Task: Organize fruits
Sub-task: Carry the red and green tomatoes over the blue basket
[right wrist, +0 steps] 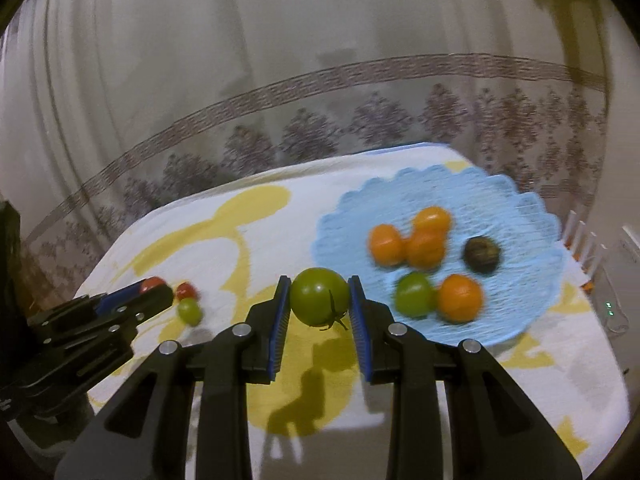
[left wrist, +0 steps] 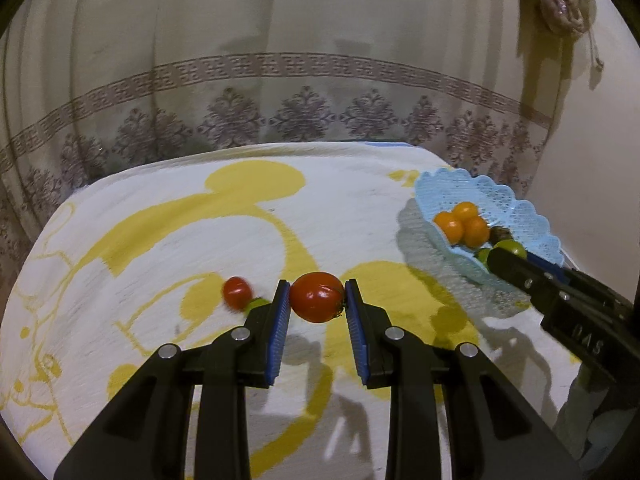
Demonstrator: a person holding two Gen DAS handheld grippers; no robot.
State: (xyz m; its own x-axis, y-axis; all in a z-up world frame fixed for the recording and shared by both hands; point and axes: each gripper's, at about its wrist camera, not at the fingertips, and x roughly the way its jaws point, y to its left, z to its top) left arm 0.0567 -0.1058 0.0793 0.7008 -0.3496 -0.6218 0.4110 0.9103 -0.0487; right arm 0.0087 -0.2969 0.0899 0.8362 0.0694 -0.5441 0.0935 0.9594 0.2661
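Left tool (left wrist: 317, 298) pinching red tomato (left wrist: 316, 297) — right tool (right wrist: 319, 298), green tomato (right wrist: 319, 295)

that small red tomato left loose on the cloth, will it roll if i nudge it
Probably: the small red tomato looks round and smooth, so a nudge would likely send it rolling. The cloth may slow it. It lies beside a small green tomato, which might stop it.

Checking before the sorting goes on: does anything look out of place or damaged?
Nothing looks damaged. Two small fruits, a red tomato and a green one, lie loose on the cloth outside the blue basket.
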